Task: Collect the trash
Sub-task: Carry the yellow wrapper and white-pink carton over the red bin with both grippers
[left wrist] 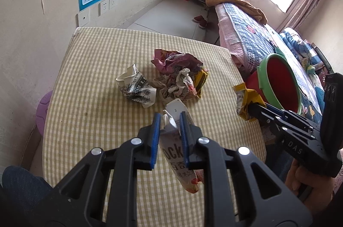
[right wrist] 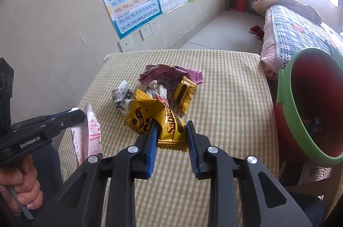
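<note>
Both tongs are clenched on trash and raised over the table (left wrist: pixel 90 81), which wears a yellow checked cloth. The right gripper (right wrist: pixel 171 136) pinches a crumpled yellow snack wrapper (right wrist: pixel 154 119) by one side, so most of the wrapper sticks out ahead and left of the blue pads. The left gripper (left wrist: pixel 169 134) pinches a white and pink packet (left wrist: pixel 178 154) near its top; the packet's long axis runs downward from the pads, hanging toward the cloth.

To the right of the table, just past its edge, sits a red bin with a green rim (right wrist: pixel 287 85), its mouth tilted toward the cameras. In the left wrist view the right gripper and its wrapper appear just in front of that rim, so the right hand looks nearer to the bin. The left gripper sits further left, over the middle of the table, and would probably have to cross to the right to reach it.

Beyond both grippers, near the table's centre, a small pile of trash (left wrist: pixel 178 74) waits: a purple bag, crumpled paper, and another yellow wrapper (right wrist: pixel 184 94).
</note>
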Demonstrator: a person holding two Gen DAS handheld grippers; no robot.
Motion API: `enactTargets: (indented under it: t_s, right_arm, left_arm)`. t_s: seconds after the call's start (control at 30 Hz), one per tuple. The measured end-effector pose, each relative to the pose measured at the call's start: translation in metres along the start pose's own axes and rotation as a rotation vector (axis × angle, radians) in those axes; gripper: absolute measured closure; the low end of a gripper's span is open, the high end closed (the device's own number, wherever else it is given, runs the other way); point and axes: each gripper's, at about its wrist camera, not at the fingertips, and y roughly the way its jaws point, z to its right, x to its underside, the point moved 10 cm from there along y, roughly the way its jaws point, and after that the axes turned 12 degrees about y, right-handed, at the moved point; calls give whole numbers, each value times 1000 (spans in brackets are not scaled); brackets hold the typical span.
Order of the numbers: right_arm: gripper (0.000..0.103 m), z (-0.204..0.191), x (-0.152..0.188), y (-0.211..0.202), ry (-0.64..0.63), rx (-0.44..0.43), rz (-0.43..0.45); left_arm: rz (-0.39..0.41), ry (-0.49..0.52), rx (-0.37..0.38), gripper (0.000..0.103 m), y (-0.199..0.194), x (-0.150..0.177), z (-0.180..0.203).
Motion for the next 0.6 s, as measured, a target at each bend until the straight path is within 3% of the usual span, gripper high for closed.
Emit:
enactTargets:
  t_s: [0.6]
  right_arm:
    - [77,96,-45,-46,121,83,127]
  left_arm:
    - [34,140,73,86,25,-64,89]
